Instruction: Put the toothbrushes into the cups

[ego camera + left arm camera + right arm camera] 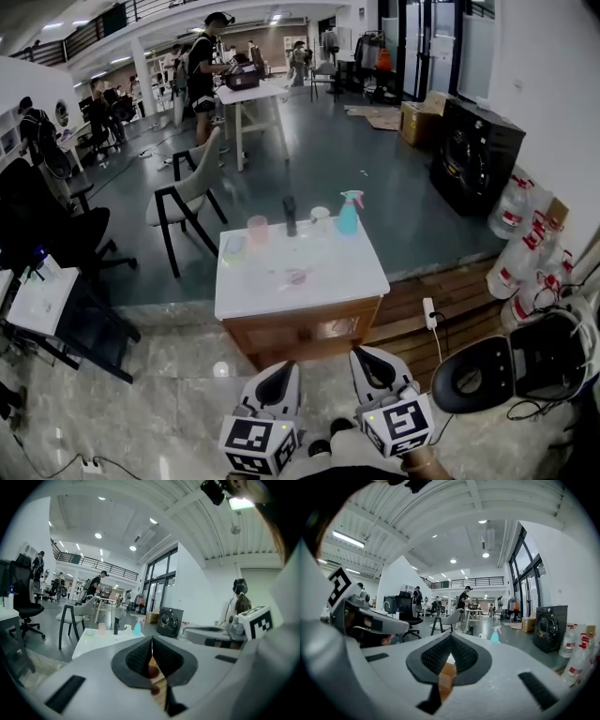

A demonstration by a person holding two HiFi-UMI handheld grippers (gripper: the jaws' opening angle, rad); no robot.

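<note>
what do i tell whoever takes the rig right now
Claws: left claw shut, empty; right claw shut, empty. Both are held low, short of the table.
Things: pink cup and white cup stand at the table's far edge. The faint pinkish things mid-table look like the toothbrushes, but they are too small to be sure.
Done: nothing that shows.
Left: step up, pick up each brush, put it into a cup.

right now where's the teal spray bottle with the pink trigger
In the head view, the teal spray bottle stands at the far right corner of the white table, just right of a clear cup.
</note>
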